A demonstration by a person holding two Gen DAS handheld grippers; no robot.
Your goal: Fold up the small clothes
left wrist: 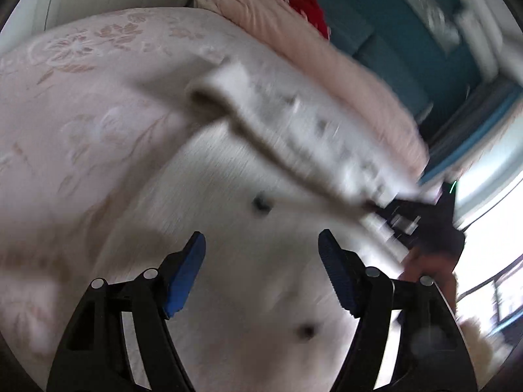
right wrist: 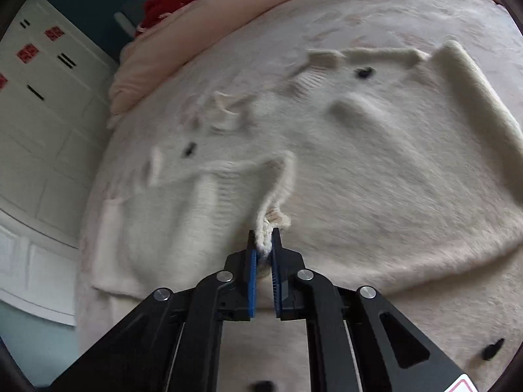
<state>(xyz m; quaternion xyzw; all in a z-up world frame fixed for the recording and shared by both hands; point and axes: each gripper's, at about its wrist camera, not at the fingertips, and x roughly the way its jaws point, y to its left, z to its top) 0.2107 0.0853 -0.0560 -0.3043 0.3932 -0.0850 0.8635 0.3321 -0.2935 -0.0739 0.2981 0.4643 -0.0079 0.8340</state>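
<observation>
A cream fuzzy knit cardigan (right wrist: 359, 170) with dark buttons (right wrist: 364, 72) lies spread on a pale pink flowered bedspread (right wrist: 343, 9). My right gripper (right wrist: 264, 238) is shut on a ribbed edge of the cardigan (right wrist: 278, 192) and lifts it in a ridge. In the left wrist view the cardigan (left wrist: 235, 261) fills the middle, blurred, with a sleeve or edge (left wrist: 278, 121) raised across it toward the right gripper (left wrist: 425, 225). My left gripper (left wrist: 261, 245) is open and empty just above the cardigan, between two buttons (left wrist: 261, 203).
A peach duvet (right wrist: 183, 45) and a red item (right wrist: 170, 5) lie at the bed's far side, also seen in the left wrist view (left wrist: 294, 42). White cabinet doors (right wrist: 36, 114) stand left of the bed. A teal wall (left wrist: 408, 49) is beyond.
</observation>
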